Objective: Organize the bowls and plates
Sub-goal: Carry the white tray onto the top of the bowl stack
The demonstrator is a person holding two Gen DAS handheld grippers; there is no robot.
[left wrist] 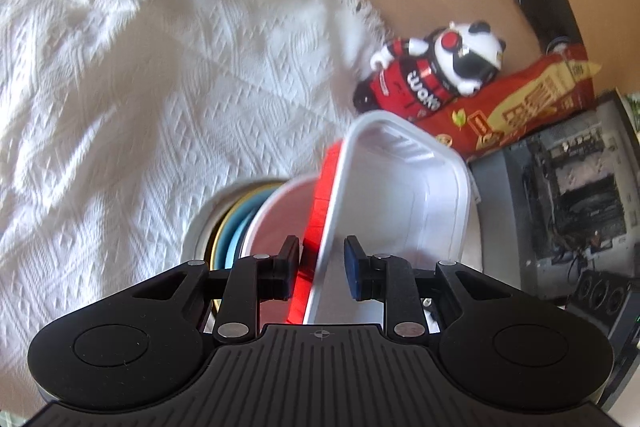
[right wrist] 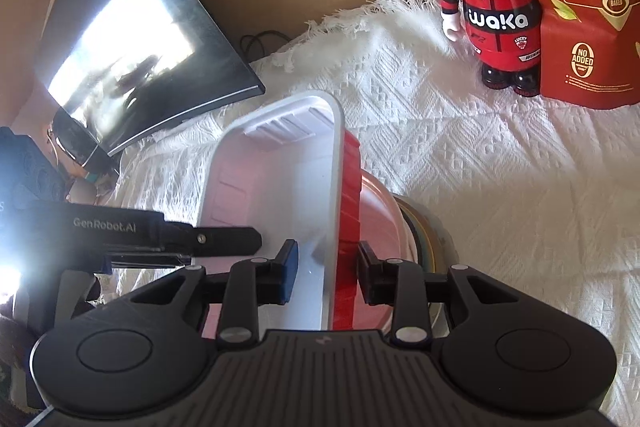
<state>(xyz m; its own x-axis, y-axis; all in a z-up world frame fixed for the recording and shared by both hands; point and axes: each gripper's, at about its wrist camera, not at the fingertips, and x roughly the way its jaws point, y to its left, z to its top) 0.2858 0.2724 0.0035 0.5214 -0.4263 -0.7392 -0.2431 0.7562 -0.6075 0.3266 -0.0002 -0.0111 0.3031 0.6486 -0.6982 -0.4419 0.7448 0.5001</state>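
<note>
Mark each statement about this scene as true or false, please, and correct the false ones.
1. A wall of the red-and-white tub stands between the fingers of both the left gripper and the right gripper. True.
2. The tub is full of plates. False: its inside is empty.
3. A stack of round dishes shows under the tub. True.
4. The bear figurine lies on its side. False: it stands upright beside the red bag.
5. The cloth is blue. False: it is white.
</note>
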